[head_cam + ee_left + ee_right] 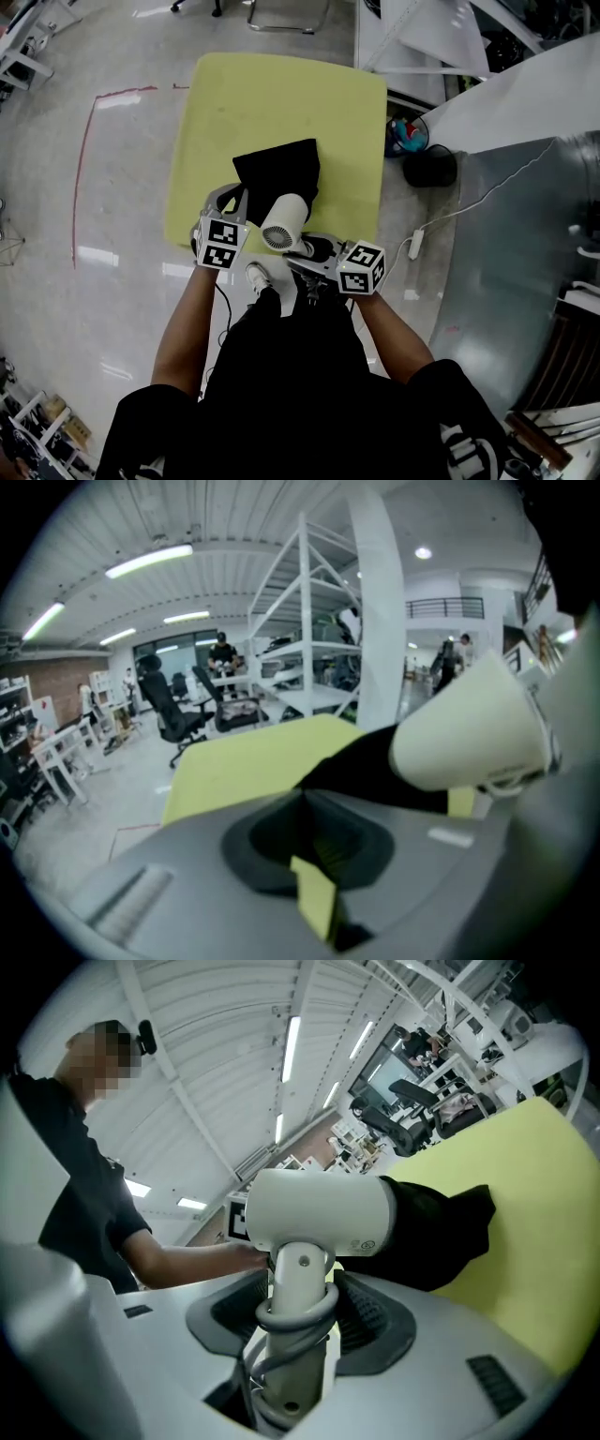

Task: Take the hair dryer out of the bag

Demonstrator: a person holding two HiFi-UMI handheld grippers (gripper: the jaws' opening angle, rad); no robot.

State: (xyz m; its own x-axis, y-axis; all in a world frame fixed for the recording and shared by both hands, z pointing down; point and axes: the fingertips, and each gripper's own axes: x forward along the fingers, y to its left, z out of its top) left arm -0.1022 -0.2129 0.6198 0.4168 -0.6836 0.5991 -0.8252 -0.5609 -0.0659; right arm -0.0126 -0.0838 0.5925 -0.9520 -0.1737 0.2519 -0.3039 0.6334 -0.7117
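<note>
The yellow-green table [281, 94] is carrying the black bag [281, 169]. Both forearms are reaching forward side by side over its near edge. The hair dryer [284, 222] is sitting at the bag's near end, with its barrel lying level, nozzle toward the bag's mouth and handle down. The right gripper [305, 247] is clamping that handle. The left gripper [236, 194] is pinching the bag's edge, jaws almost together.

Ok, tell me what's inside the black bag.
Of the hair dryer, only the front end sits in the mouth of the black bag; its barrel and handle are out. Deeper inside is covered by fabric and cannot be seen.
</note>
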